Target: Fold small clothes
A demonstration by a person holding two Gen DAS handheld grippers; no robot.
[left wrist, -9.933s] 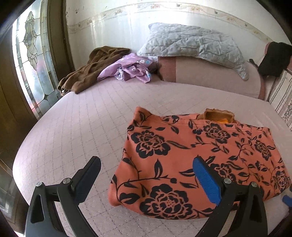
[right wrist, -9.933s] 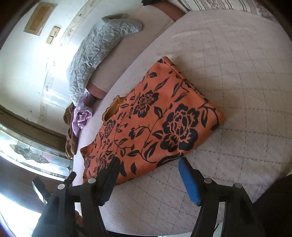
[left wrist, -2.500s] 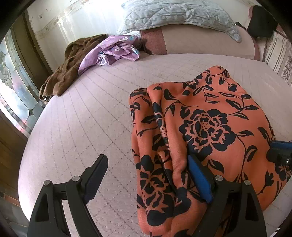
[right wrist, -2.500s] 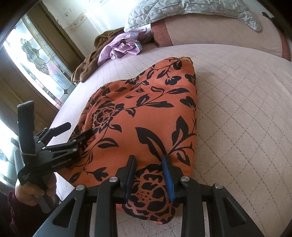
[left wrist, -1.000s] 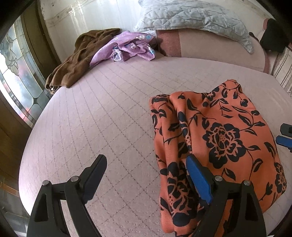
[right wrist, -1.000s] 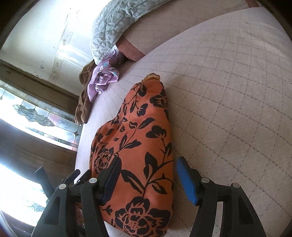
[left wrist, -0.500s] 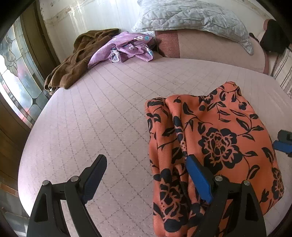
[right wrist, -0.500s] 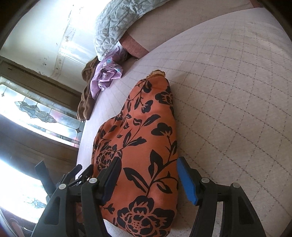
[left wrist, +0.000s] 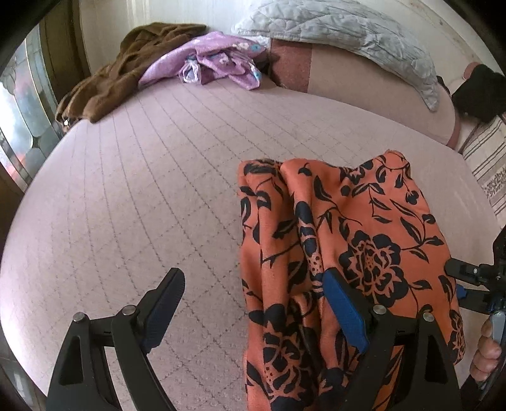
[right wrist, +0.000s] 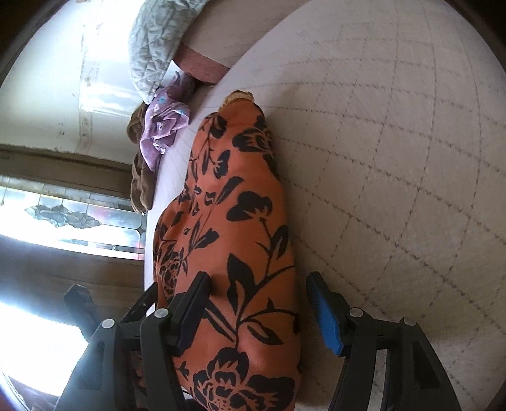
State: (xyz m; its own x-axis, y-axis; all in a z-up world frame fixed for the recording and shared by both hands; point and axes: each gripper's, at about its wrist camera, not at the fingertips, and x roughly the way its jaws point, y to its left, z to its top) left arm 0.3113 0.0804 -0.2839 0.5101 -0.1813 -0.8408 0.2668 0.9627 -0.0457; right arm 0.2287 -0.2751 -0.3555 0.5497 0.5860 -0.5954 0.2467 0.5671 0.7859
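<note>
An orange garment with black flowers [left wrist: 351,240] lies folded in a narrow bundle on the pink quilted bed [left wrist: 142,196]. My left gripper [left wrist: 253,303] is open, its right finger over the garment's left folds, its left finger over bare quilt. In the right wrist view the garment [right wrist: 240,227] runs away from me. My right gripper [right wrist: 257,303] is open, its jaws standing either side of the garment's near end. The right gripper also shows at the right edge of the left wrist view [left wrist: 471,278].
A brown garment [left wrist: 120,69] and a purple garment [left wrist: 215,60] lie at the bed's far left. A grey quilted pillow [left wrist: 341,28] rests on a pink bolster [left wrist: 363,82]. A stained-glass window [right wrist: 63,218] is to the left.
Both grippers let go of the garment, which now lies folded lengthwise. Over the last second both cameras have edged closer to it with jaws open.
</note>
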